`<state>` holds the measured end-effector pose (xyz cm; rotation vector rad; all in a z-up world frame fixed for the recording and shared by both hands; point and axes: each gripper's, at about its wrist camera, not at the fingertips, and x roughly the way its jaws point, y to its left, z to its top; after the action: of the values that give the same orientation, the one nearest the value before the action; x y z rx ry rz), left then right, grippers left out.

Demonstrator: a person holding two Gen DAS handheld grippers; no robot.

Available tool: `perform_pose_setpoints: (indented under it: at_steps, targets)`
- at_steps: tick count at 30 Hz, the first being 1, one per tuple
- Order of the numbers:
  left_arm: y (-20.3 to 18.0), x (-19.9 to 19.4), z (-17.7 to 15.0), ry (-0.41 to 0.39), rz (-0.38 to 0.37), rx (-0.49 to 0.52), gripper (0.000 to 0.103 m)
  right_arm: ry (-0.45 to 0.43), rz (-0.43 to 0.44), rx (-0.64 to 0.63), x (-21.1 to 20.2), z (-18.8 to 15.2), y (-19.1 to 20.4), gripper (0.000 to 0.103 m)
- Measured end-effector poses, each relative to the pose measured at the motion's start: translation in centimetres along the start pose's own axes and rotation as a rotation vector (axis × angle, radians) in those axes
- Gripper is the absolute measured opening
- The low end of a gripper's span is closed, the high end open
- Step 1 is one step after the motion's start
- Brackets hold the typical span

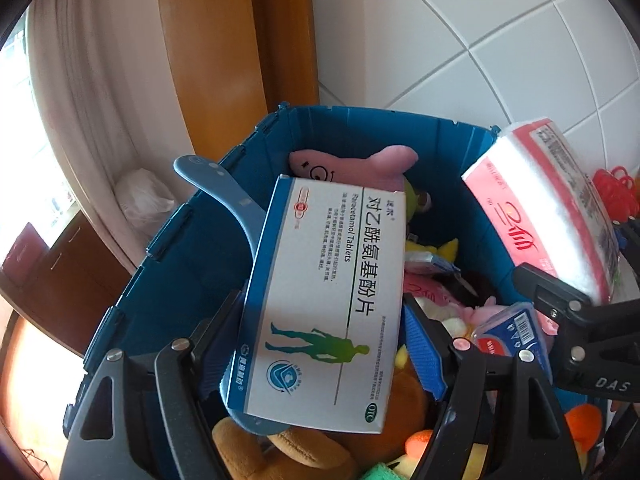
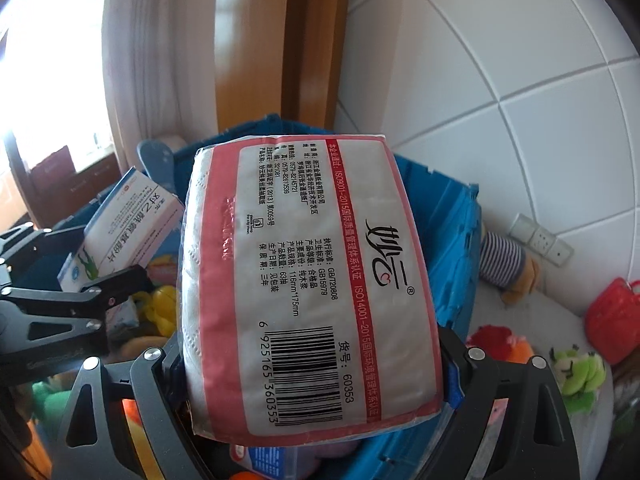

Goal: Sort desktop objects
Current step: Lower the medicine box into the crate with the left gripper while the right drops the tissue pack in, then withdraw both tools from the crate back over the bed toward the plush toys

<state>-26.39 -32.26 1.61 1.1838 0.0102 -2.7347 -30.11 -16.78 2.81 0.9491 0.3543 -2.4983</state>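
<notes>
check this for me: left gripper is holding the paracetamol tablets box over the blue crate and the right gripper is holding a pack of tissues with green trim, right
Not quite. The tissue pack in the right gripper has pink-red trim, not green, as the right wrist view shows. The rest stands: the left gripper holds the tablets box over the blue crate.

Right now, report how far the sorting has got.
Done: the blue crate already holds plush toys and small packs. In hand: the left tool grips the tablet box, the right tool the tissue pack, both over the crate. Left: toys on the table.
</notes>
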Motion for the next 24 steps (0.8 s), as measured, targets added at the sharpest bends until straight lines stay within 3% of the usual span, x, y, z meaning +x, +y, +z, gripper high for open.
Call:
perform_pose_setpoints:
  at_steps: [7,9,11,18,24]
  targets:
    - [0.4,0.2,-0.1,-0.011,0.004,0.006,0.093,0.037,-0.035,0.004,0.8,-0.5,0.3,0.093]
    - [0.2,0.2,-0.2,-0.016,0.003,0.011,0.094,0.036,-0.043,0.002,0.8,-0.5,0.5,0.094]
    - [0.3,0.1,0.0,-0.017,0.006,0.016,0.094,0.031,-0.051,0.006,0.7,-0.5,0.4,0.101]
    - [0.4,-0.9,-0.4,-0.035,0.001,0.012,0.094,-0.002,-0.075,0.018,-1.3,-0.8,0.1,0.102]
    - [-0.2,-4.2,-1.6,-0.101,-0.041,-0.005,0.094,-0.052,-0.086,0.033,-4.7,-2.0,0.0,0.102]
